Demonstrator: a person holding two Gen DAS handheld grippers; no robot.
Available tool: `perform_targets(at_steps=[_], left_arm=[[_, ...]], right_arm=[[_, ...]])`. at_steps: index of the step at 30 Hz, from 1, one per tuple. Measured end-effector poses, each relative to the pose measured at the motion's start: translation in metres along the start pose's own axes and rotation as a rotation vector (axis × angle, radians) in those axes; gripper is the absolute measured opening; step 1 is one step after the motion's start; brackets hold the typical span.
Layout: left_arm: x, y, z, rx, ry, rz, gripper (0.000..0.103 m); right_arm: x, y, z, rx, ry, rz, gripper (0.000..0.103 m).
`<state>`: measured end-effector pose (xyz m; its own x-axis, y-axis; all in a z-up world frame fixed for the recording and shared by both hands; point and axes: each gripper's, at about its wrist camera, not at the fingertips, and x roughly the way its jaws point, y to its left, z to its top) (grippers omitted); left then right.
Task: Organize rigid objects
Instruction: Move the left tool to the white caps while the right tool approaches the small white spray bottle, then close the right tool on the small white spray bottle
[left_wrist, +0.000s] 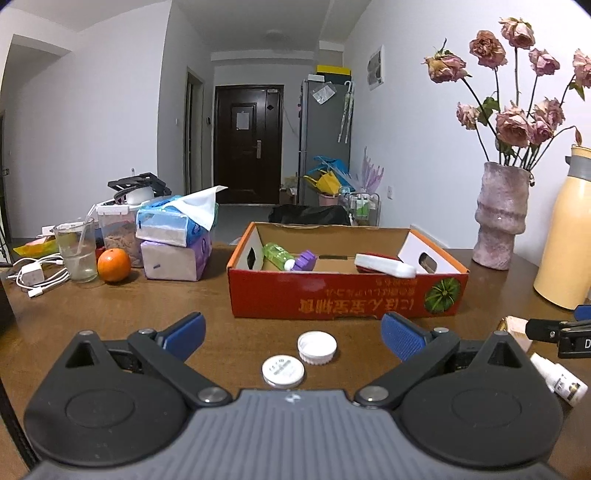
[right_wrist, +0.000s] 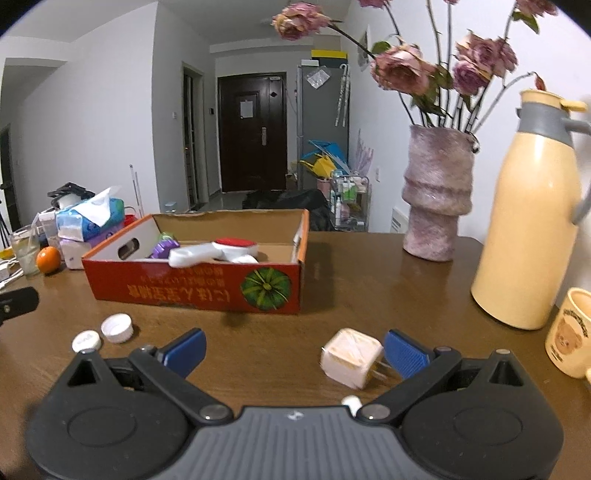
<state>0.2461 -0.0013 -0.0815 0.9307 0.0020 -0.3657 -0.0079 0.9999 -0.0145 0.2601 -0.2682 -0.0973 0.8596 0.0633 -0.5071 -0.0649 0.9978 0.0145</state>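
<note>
A red cardboard box (left_wrist: 343, 295) stands on the brown table and holds a green bottle (left_wrist: 277, 254), a purple item (left_wrist: 305, 260) and a white and red tool (left_wrist: 384, 264). My left gripper (left_wrist: 293, 336) is open, low over the table, with two white caps (left_wrist: 317, 347) (left_wrist: 283, 370) between its fingers. My right gripper (right_wrist: 293, 350) is open over the table, and a white plug adapter (right_wrist: 351, 357) lies just inside its right finger. The box (right_wrist: 195, 284) and both caps (right_wrist: 116, 328) (right_wrist: 86, 340) show in the right wrist view too.
A pink vase of dried roses (left_wrist: 498, 218) and a cream thermos (right_wrist: 532, 229) stand at the right, a bear mug (right_wrist: 570, 332) beside them. Tissue packs (left_wrist: 173, 236), an orange (left_wrist: 113, 265), a glass (left_wrist: 77, 251) and charger cables (left_wrist: 33, 275) sit at the left. A small white bottle (left_wrist: 559, 378) lies at the right.
</note>
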Motion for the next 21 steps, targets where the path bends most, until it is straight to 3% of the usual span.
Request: perform_targets(at_steps=[14,16,21], left_arm=[[-0.01,-0.004,-0.017,0.013,0.032,0.004,0.103],[-0.01,-0.005,-0.019,0.018,0.035,-0.001,0.103],[-0.009,-0.006,-0.02,0.026,0.038,-0.008,0.103]], right_arm=[[-0.002,-0.031,-0.034,-0.003,0.087,-0.047,0.103],[0.001,-0.036,-0.038,0.001,0.103,-0.057,0.1],[0.011,-0.039,-0.043,0.01,0.161,-0.042,0.082]])
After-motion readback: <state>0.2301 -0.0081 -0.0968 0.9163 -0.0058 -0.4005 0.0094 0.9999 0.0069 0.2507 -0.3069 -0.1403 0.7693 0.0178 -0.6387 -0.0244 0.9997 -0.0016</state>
